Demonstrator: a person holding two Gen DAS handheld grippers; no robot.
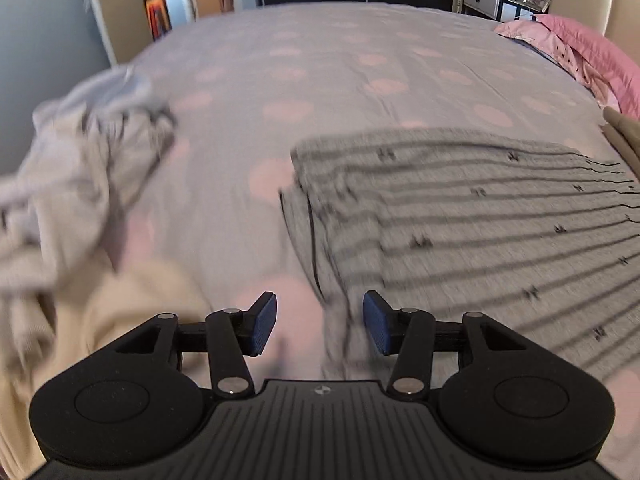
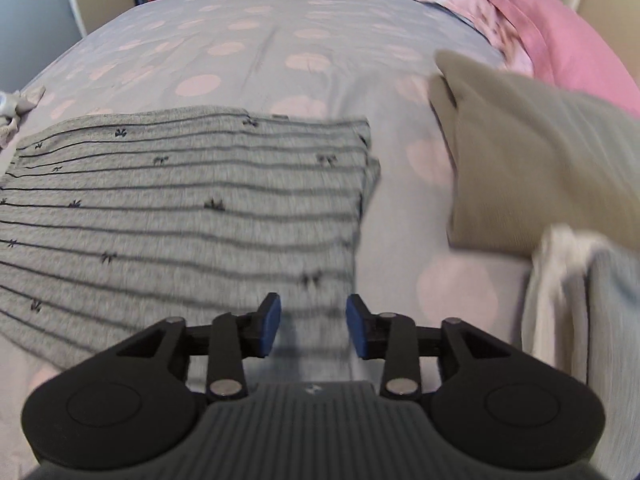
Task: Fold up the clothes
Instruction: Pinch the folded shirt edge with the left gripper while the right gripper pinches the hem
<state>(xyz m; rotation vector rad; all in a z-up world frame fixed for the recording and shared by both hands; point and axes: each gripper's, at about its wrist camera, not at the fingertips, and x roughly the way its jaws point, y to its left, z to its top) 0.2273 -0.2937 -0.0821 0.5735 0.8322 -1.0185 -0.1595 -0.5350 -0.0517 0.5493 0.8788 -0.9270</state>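
Note:
A grey garment with thin dark stripes and small bow prints (image 1: 480, 216) lies flat on the bed, folded at its left side. My left gripper (image 1: 319, 328) hovers open above the garment's near left edge, nothing between its blue pads. In the right wrist view the same striped garment (image 2: 180, 208) spreads to the left and centre. My right gripper (image 2: 313, 326) stands open over its near right corner, and its pads press on nothing.
A heap of pale crumpled clothes (image 1: 72, 184) lies at the left of the bed. An olive folded piece (image 2: 540, 168) and a white and grey pile (image 2: 580, 304) sit at the right. Pink pillows (image 2: 540, 28) lie at the far right. The bedspread (image 1: 320, 80) is lilac with pink dots.

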